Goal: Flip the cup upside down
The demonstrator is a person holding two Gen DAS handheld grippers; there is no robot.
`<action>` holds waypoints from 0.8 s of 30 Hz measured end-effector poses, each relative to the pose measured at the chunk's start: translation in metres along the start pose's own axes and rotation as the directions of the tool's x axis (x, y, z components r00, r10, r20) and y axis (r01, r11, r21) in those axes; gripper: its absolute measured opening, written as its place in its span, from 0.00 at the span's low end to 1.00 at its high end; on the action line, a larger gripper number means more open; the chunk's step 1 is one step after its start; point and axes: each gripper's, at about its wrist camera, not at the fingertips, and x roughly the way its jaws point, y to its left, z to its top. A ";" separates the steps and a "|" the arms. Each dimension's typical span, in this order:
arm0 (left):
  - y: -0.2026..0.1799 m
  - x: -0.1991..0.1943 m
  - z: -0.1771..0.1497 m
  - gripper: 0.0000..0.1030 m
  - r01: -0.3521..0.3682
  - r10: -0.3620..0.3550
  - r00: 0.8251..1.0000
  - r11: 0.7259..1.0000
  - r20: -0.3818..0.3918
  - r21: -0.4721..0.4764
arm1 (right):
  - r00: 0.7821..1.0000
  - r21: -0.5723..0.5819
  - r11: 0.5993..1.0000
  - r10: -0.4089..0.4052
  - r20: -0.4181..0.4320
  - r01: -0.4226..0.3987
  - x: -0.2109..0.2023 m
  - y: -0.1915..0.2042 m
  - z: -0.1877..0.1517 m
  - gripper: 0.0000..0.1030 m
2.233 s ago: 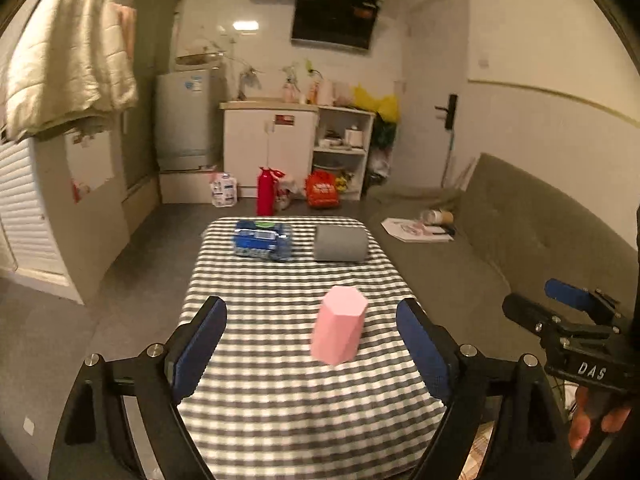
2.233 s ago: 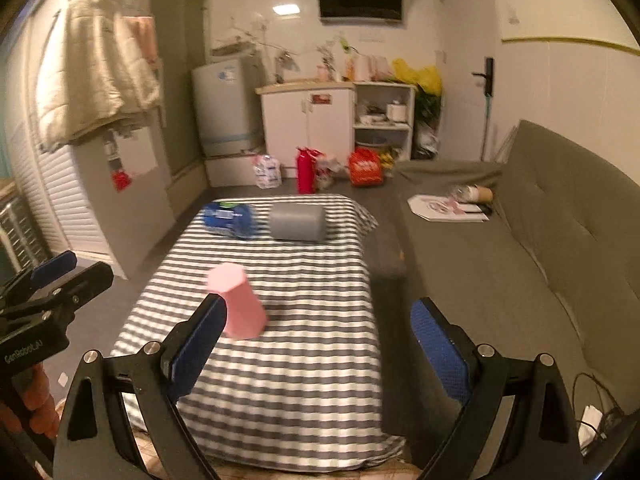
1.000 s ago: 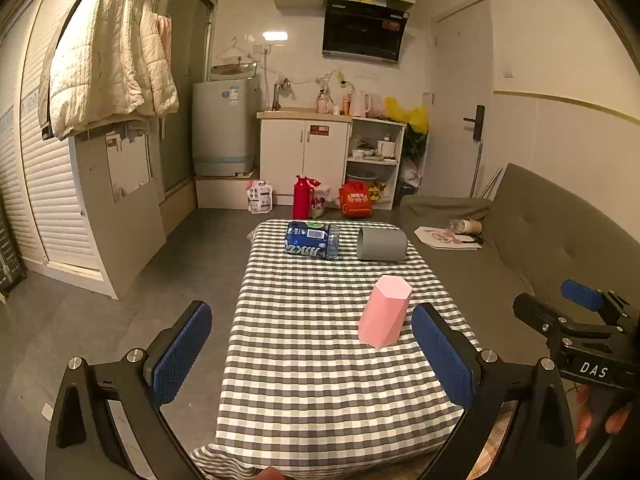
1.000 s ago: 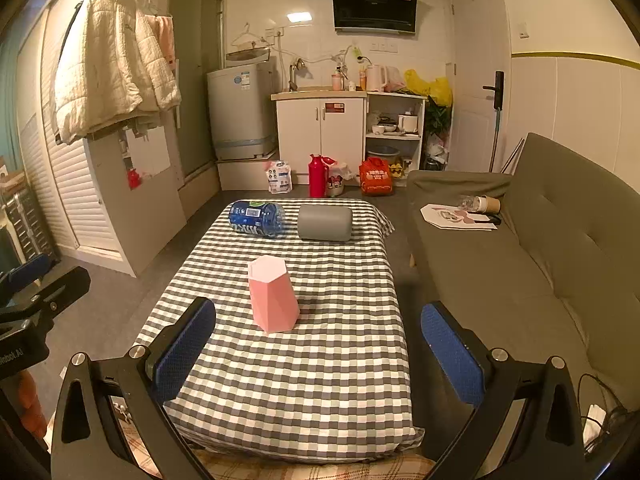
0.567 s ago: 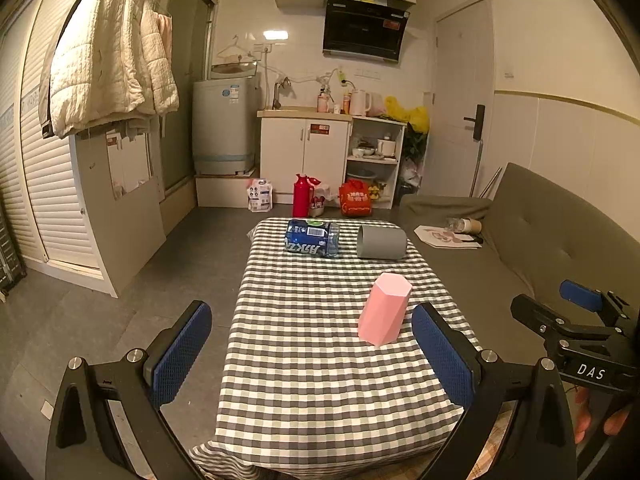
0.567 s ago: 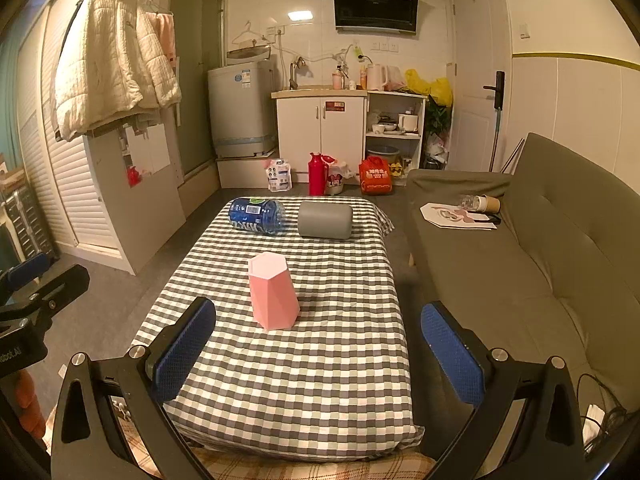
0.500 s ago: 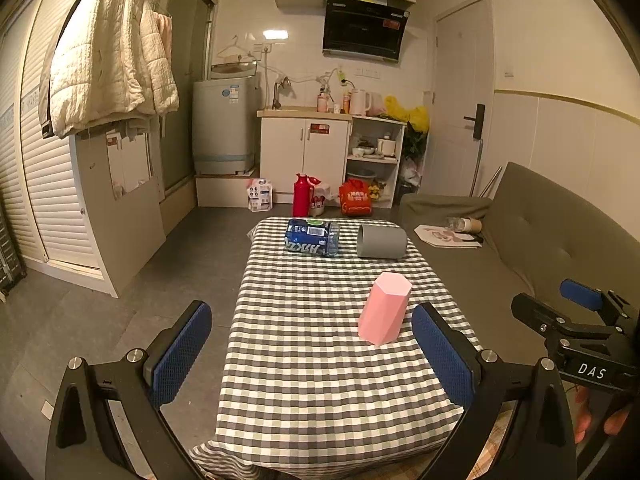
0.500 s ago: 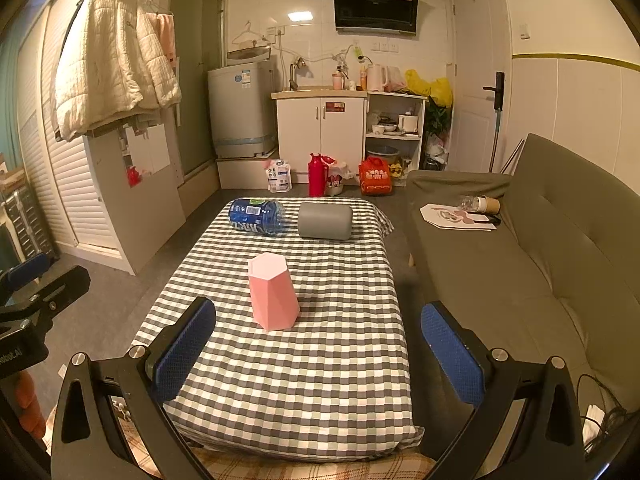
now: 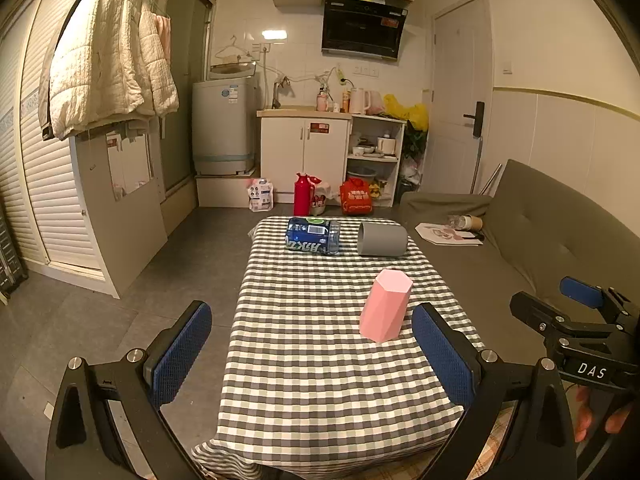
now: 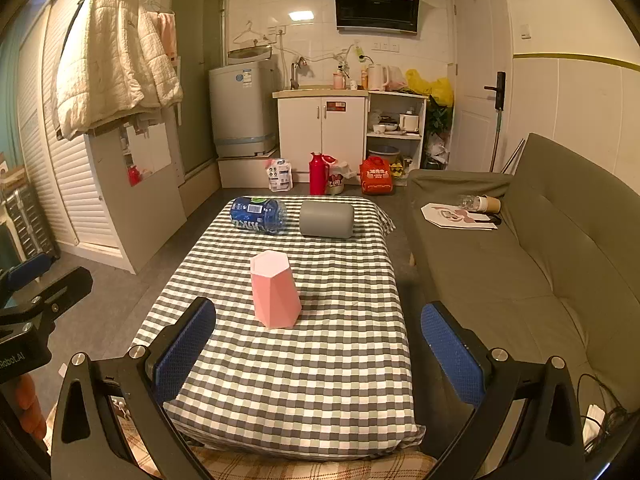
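Note:
A pink faceted cup (image 9: pixel 385 306) stands upside down, closed base up, on the checked tablecloth (image 9: pixel 312 368); it also shows in the right wrist view (image 10: pixel 275 289). My left gripper (image 9: pixel 312 356) is open and empty, held back from the table's near end, with the cup ahead and to the right. My right gripper (image 10: pixel 320 352) is open and empty, also back from the table, with the cup ahead and slightly left. Neither gripper touches the cup.
A blue bottle (image 9: pixel 313 236) and a grey cylinder (image 9: pixel 382 239) lie on their sides at the table's far end. A grey sofa (image 10: pixel 520 264) runs along the right. Cabinets, a washing machine (image 9: pixel 224 124) and floor clutter stand beyond.
Since 2.2 s ago both grippers have pulled back and away from the cup. In the last second nothing has visibly moved.

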 end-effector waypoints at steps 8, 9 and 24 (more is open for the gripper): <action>0.000 0.001 -0.001 1.00 -0.010 0.010 1.000 1.000 -0.001 0.005 | 1.000 -0.001 1.000 0.002 0.000 -0.002 0.000 0.000 -0.001 1.00; 0.000 0.000 -0.001 1.00 -0.010 0.010 1.000 1.000 -0.001 0.004 | 1.000 -0.001 1.000 0.002 0.000 -0.002 0.000 0.000 -0.001 1.00; 0.001 0.002 -0.003 1.00 -0.022 0.022 1.000 1.000 0.001 -0.001 | 1.000 -0.001 1.000 0.001 -0.008 -0.001 0.002 0.001 -0.005 1.00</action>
